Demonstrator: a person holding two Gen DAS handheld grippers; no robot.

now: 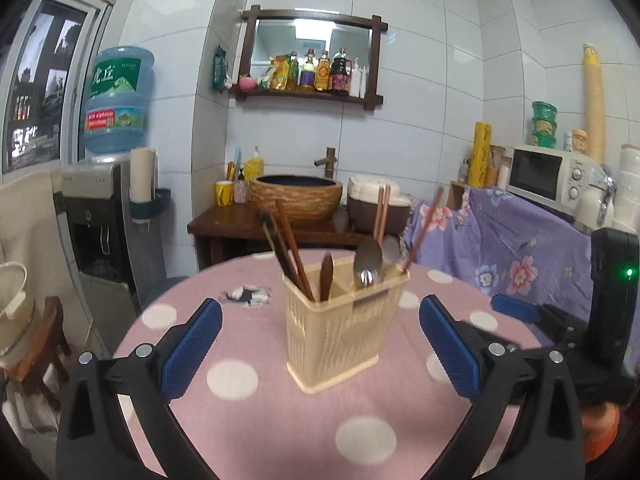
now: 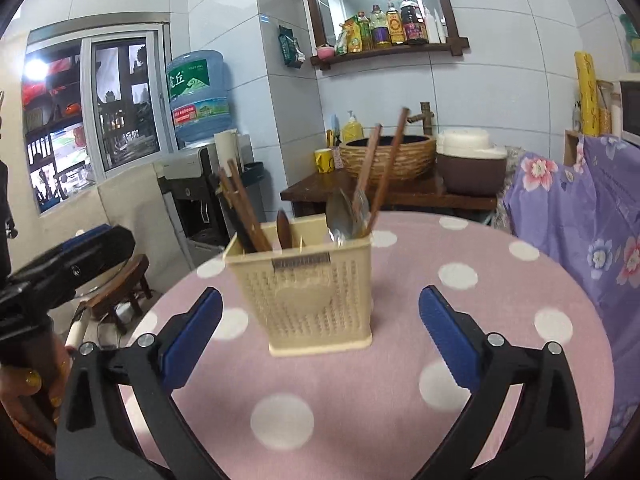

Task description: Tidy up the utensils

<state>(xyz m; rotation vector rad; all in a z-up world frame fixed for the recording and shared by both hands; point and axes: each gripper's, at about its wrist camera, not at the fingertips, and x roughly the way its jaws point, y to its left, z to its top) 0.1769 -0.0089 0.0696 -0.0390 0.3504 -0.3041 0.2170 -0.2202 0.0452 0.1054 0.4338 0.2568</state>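
Both grippers wide and empty, utensils already standing in the holder

The left gripper (image 1: 320, 320) and the right gripper (image 2: 320, 312) each stand spread wide with nothing between the blue pads, both facing the cream utensil holder (image 1: 344, 328), which sits upright near the middle of the round table (image 1: 248, 432), well in from its edges on the pink dotted cloth. In the holder's left compartment lean dark chopsticks (image 1: 288, 248) and a wooden spoon (image 1: 326, 276); the right compartment holds metal spoons (image 1: 368, 260) and lighter chopsticks (image 1: 382, 212). No loose utensil shows on the cloth, so the sorting looks nearly or fully done. If anything needs tidying, the sensible way is to grip one handle high, clear of its neighbours, and lift straight up so the light holder does not tip.
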